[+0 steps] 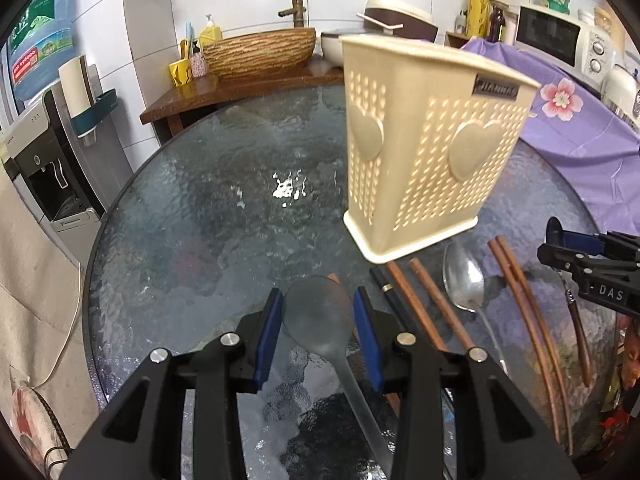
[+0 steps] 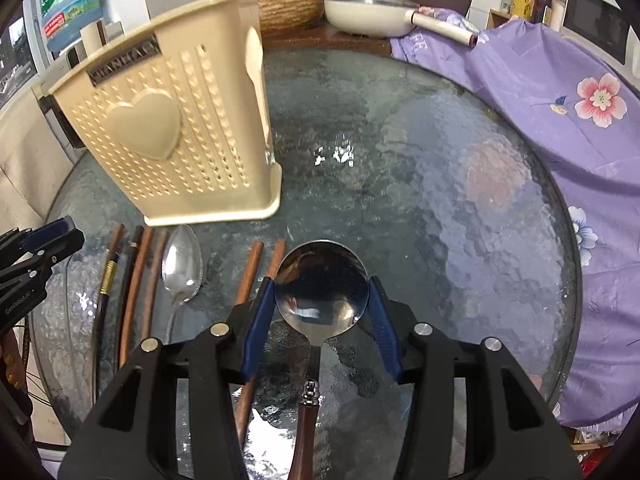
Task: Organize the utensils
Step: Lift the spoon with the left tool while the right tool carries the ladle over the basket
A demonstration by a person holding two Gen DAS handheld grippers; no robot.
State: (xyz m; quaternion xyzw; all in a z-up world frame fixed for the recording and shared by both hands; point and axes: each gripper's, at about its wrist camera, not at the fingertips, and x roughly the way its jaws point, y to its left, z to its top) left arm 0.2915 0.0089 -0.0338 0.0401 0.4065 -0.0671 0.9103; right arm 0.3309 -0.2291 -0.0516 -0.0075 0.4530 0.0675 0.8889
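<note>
Left gripper [image 1: 318,312]: clamped on the bowl of a translucent grey spoon [image 1: 320,320], blue pads against both its edges, handle running back under the jaws
Right gripper [image 2: 322,294]: clamped on the bowl of a shiny metal spoon [image 2: 322,288] with a dark wooden handle, pads pressing its two sides
Utensil holder [image 1: 424,148]: cream plastic, perforated, with raised hearts on its walls, standing upright on the glass table [image 1: 208,208], just beyond the row of utensils
Silver spoon [image 1: 464,280]: lying flat on the table near the holder's base, bowl toward the holder, between two pairs of chopsticks
Brown chopsticks [image 1: 432,304]: two lying side by side to the left of the silver spoon; another, longer pair [image 1: 528,312] to its right
Black chopstick [image 1: 390,296]: flat on the glass, gold band near its tip, beside the brown ones
Purple floral cloth [image 2: 560,92]: draped over the table's far right side
</note>
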